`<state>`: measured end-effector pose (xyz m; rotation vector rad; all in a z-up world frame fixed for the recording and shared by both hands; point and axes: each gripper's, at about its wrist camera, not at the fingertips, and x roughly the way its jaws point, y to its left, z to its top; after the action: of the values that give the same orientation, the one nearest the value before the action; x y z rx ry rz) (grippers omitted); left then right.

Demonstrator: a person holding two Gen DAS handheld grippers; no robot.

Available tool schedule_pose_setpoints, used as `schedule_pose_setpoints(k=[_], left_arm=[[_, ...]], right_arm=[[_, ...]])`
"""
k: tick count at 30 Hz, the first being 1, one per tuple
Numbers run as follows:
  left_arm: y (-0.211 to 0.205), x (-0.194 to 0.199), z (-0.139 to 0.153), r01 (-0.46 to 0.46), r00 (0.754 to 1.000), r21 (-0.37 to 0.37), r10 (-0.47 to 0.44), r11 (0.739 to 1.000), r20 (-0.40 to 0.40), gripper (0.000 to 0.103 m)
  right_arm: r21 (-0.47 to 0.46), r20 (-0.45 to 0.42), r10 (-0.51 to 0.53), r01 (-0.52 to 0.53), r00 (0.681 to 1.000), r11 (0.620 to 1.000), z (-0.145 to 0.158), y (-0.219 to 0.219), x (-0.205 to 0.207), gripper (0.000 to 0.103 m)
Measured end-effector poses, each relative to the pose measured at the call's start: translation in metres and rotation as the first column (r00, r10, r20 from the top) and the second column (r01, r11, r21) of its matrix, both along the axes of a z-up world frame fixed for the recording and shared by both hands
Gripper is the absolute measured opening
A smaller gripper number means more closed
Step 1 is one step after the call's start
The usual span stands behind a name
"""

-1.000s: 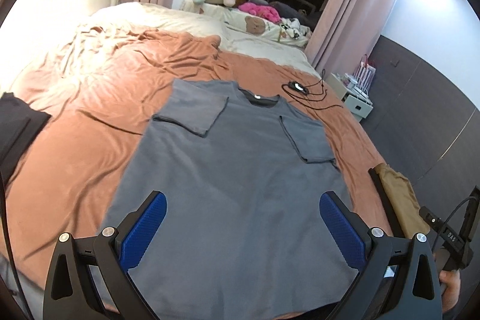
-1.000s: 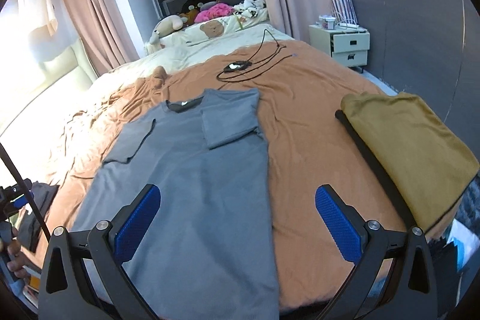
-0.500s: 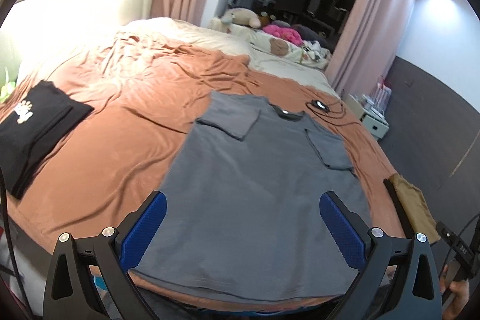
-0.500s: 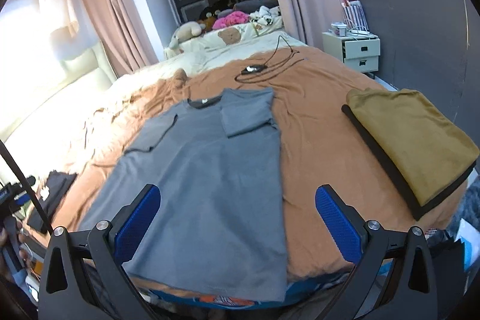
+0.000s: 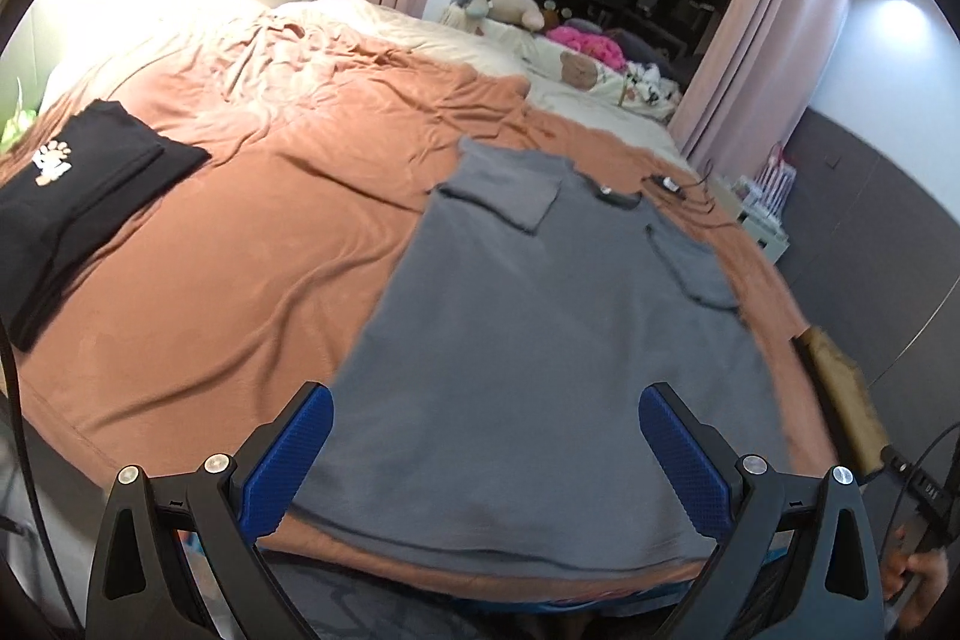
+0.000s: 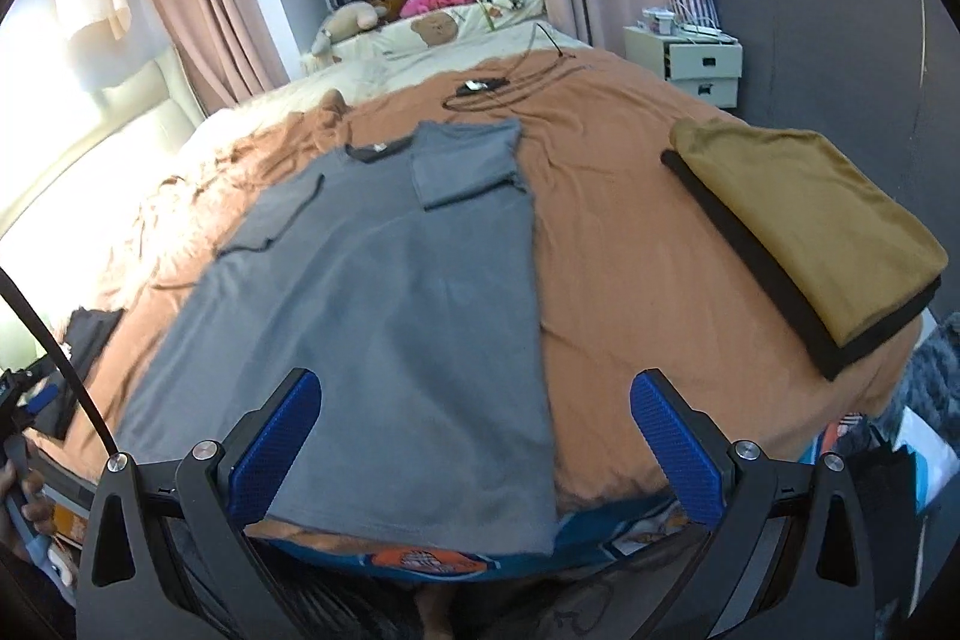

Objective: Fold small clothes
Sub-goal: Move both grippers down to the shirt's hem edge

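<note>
A: Left wrist view: shirt (image 5: pixel 540 340) flat on the bed (image 5: pixel 240 280), sleeves tucked in; both tongs (image 5: pixel 480 454) (image 6: pixel 474 442) spread, empty.
B: Pinch both hem corners evenly, then fold toward the collar.

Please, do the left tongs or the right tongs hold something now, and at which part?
Nothing is held. The left tongs and the right tongs are both open above the near hem of the grey T-shirt, which lies flat on the bed.
</note>
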<state>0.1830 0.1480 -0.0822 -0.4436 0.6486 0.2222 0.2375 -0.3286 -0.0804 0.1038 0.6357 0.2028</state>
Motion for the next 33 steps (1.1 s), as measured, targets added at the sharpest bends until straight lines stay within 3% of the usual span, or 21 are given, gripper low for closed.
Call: schedule_pose_setpoints(k=[10,13,17,21,25,29,33], left_arm=[[0.039,-0.002,-0.045,-0.017,0.996,-0.041,0.014,0.999,-0.088,0.102],[0.057,-0.002,-0.056,-0.028,0.995,-0.103,0.018,0.994,-0.093,0.098],[0.072,0.001,-0.069,-0.043,0.991,-0.149,0.023,0.988,-0.13,0.078],[0.085,0.001,-0.085,-0.06,0.986,-0.215,0.024,0.975,-0.166,0.056],[0.093,-0.006,-0.103,-0.082,0.979,-0.273,0.026,0.958,-0.204,0.047],[0.095,-0.013,-0.117,-0.103,0.975,-0.334,0.028,0.937,-0.222,0.04],[0.099,-0.019,-0.118,-0.12,0.977,-0.394,0.039,0.911,-0.208,0.04]], right_arm=[[0.002,-0.098,0.003,-0.002,0.995,1.0,-0.023,0.002,0.022,0.103],[0.041,-0.105,0.041,-0.037,0.994,0.998,-0.027,0.002,0.028,0.103],[0.055,-0.13,0.048,-0.041,0.99,0.998,-0.039,-0.006,0.029,0.103],[0.074,-0.179,0.037,-0.024,0.983,0.997,-0.05,-0.016,0.033,0.083],[0.124,-0.234,0.014,0.016,0.972,0.992,-0.057,-0.032,0.042,0.075],[0.202,-0.261,0.033,0.021,0.965,0.979,-0.063,-0.046,0.045,0.074],[0.253,-0.287,0.044,0.032,0.957,0.967,-0.074,-0.057,0.045,0.074]])
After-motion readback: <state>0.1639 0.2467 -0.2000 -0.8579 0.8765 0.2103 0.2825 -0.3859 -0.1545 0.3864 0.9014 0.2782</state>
